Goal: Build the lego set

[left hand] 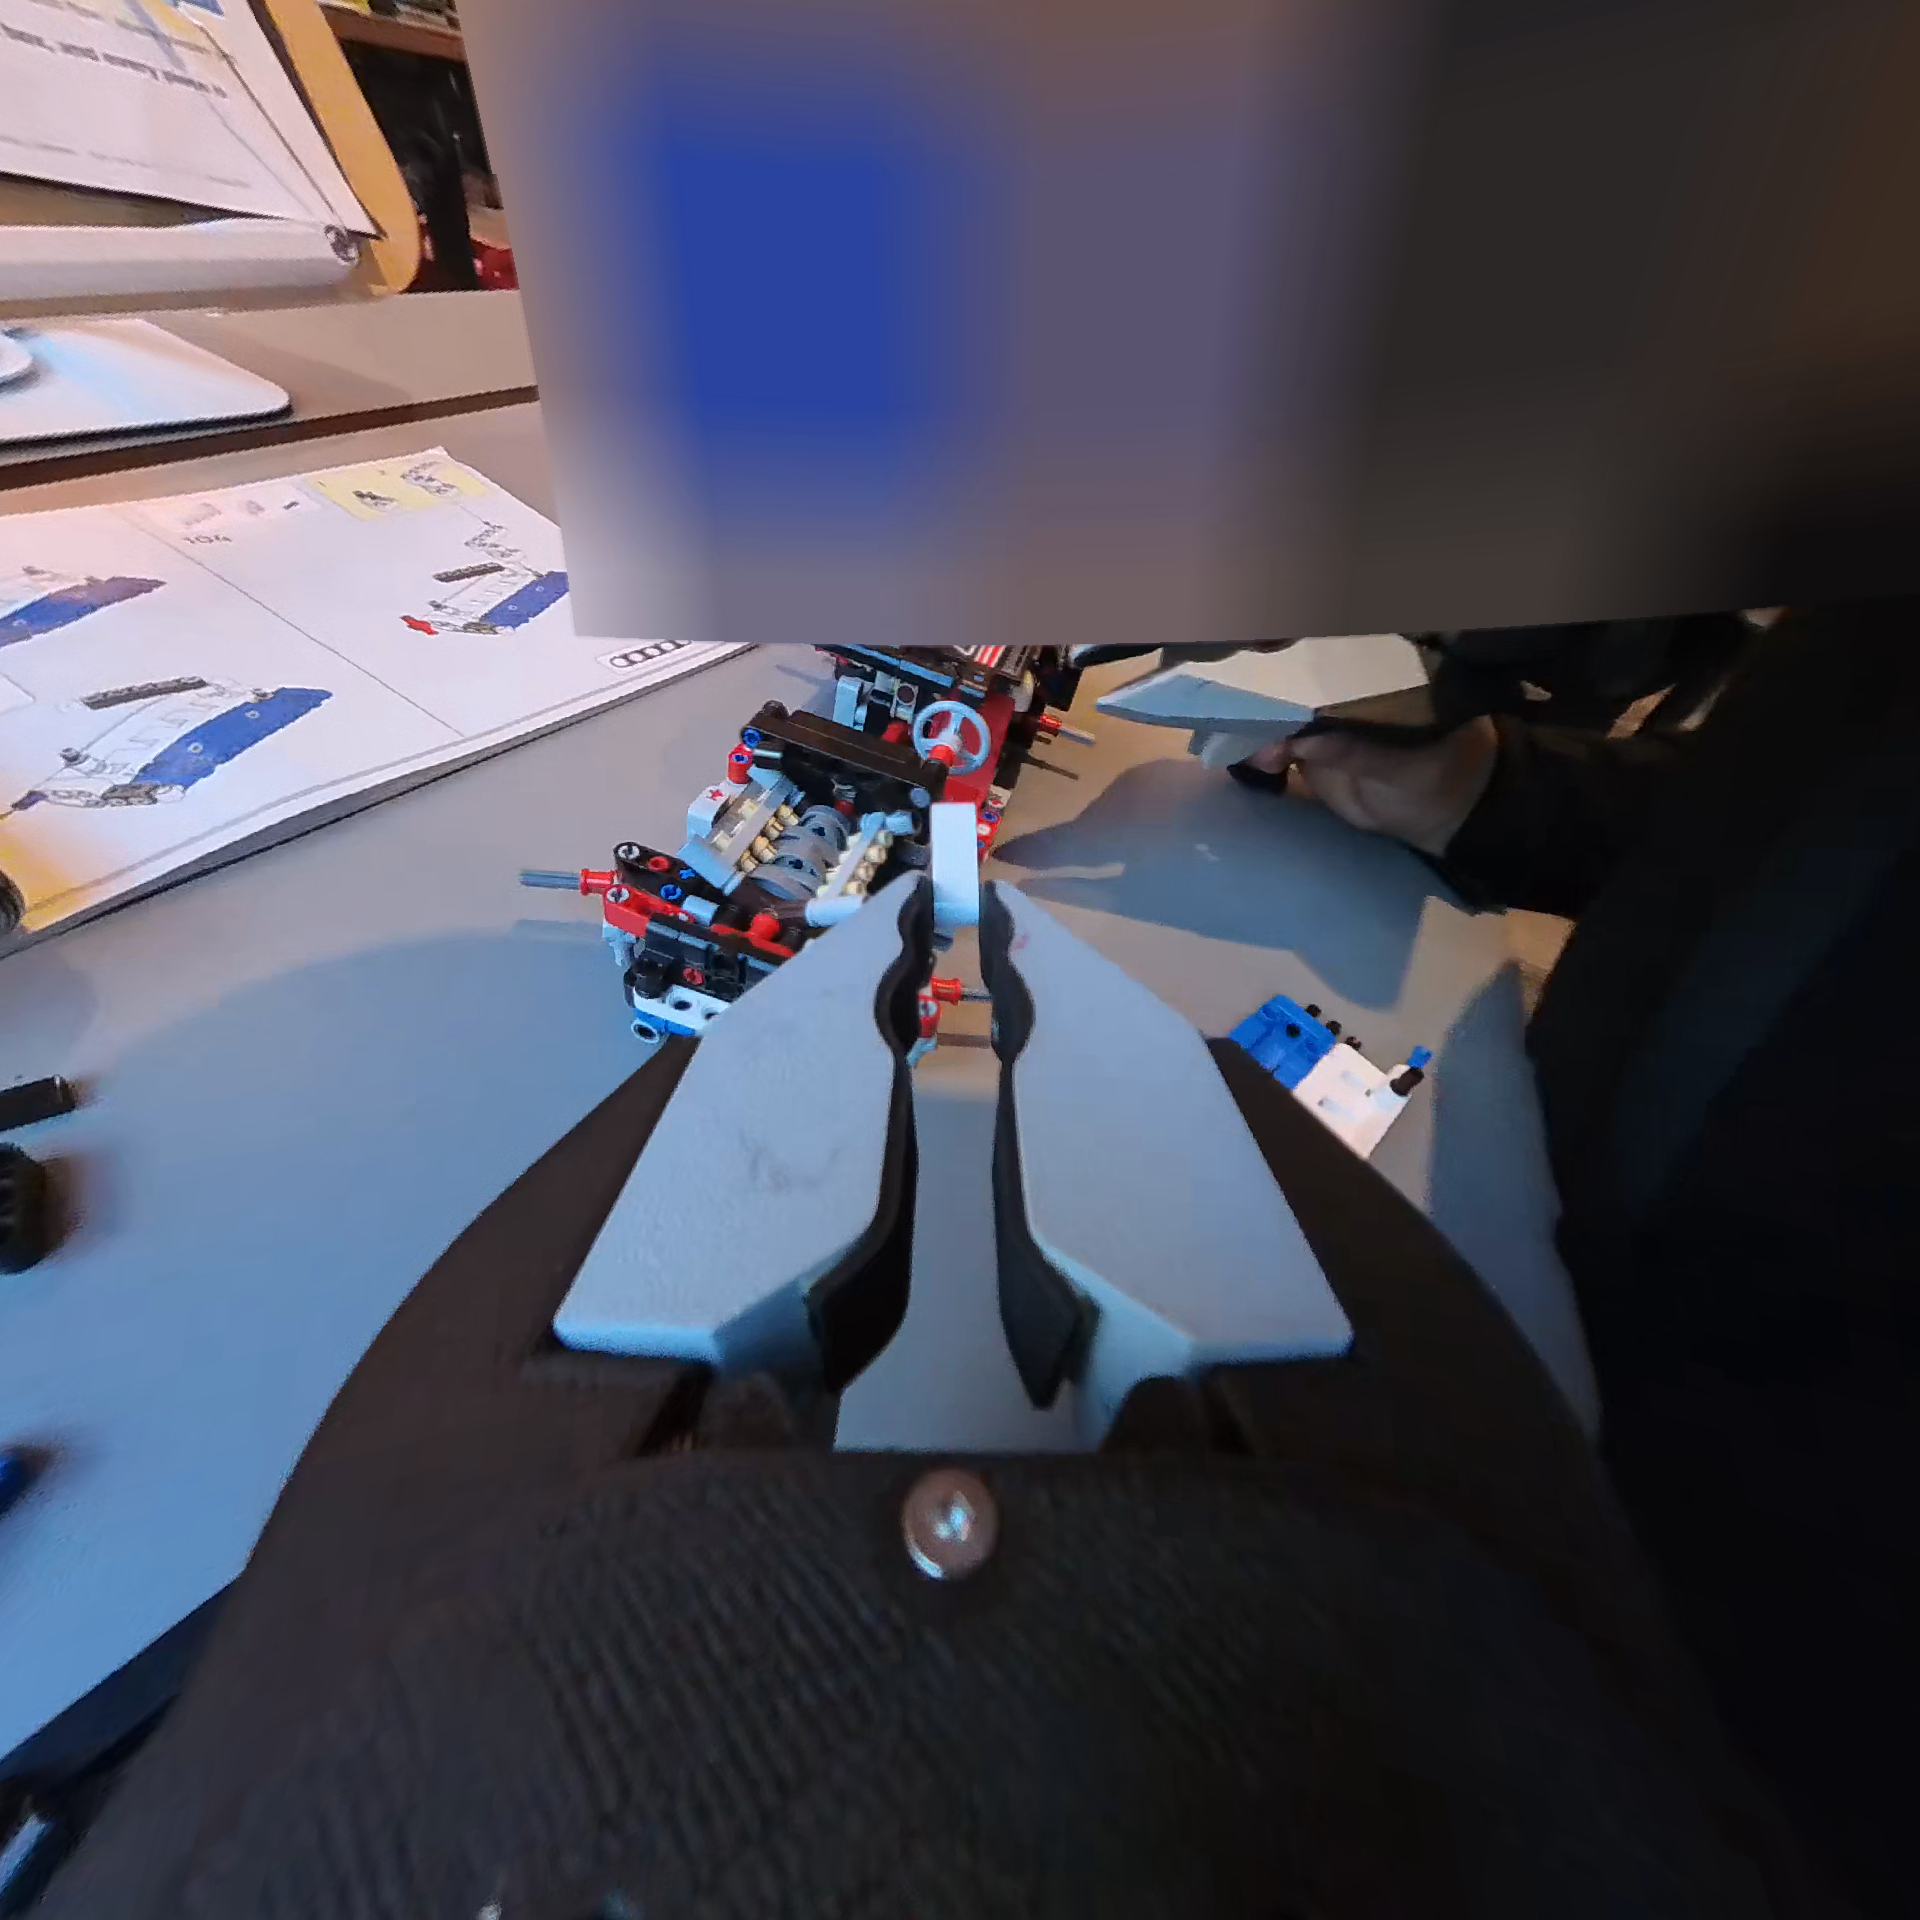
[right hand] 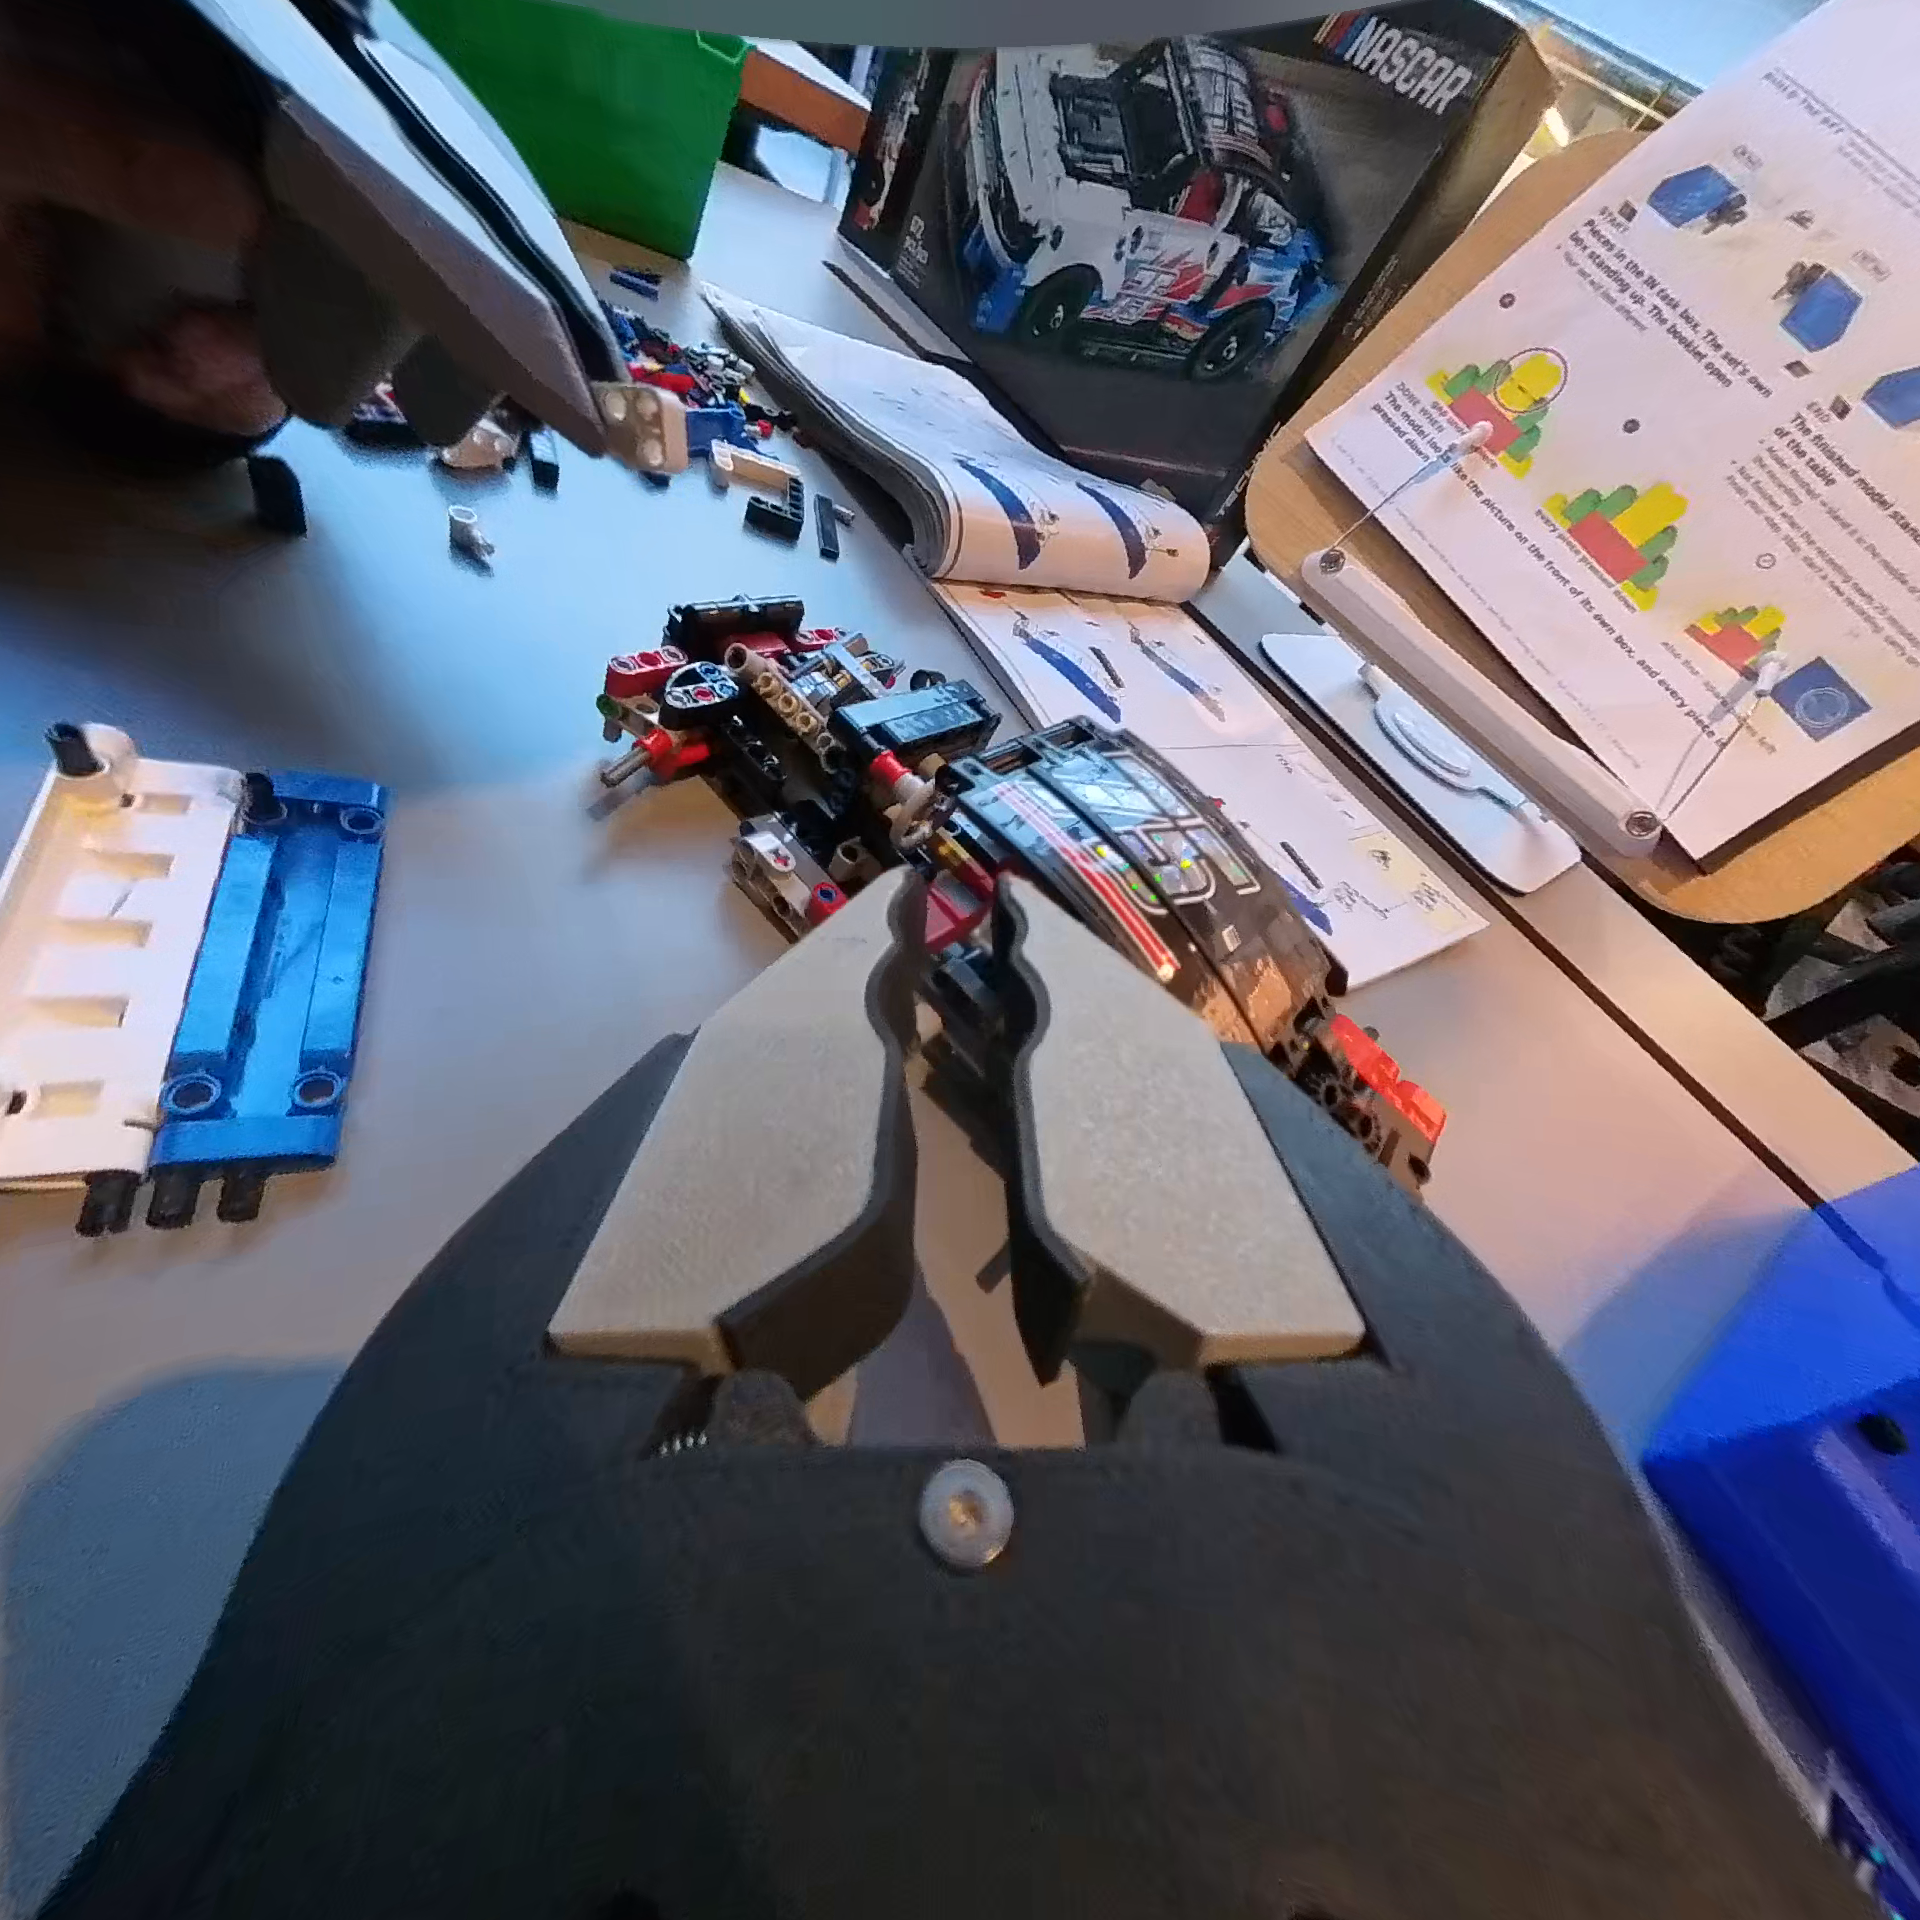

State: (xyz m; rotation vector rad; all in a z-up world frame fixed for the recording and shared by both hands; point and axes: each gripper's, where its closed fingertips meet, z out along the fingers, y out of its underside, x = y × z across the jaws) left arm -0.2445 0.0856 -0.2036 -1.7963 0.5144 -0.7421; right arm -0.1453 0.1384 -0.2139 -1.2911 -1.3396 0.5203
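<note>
The part-built lego car (left hand: 800, 831) lies on the grey table (left hand: 312, 1039), with black, red and grey parts and a grey steering wheel. My left gripper (left hand: 951, 904) is shut on a short white beam (left hand: 954, 852), held just above the car's near end. In the right wrist view the left gripper (right hand: 613, 416) holds that beam (right hand: 646, 421) up at the top left, above the loose pieces. My right gripper (right hand: 951, 909) is shut on a red and black part of the car (right hand: 831, 727), beside its black curved roof (right hand: 1132, 831). It also shows in the left wrist view (left hand: 1122, 704).
A blue and white panel assembly (right hand: 187, 956) lies left of the car. Loose pieces (right hand: 675, 364) are scattered at the back. An open instruction booklet (right hand: 987, 457), the set's box (right hand: 1174, 208), a stand with a printed sheet (right hand: 1610, 416), a green bin (right hand: 592, 114) and a blue box (right hand: 1797, 1455) surround the area. Spacing between my two grippers at the tips: around 12 cm.
</note>
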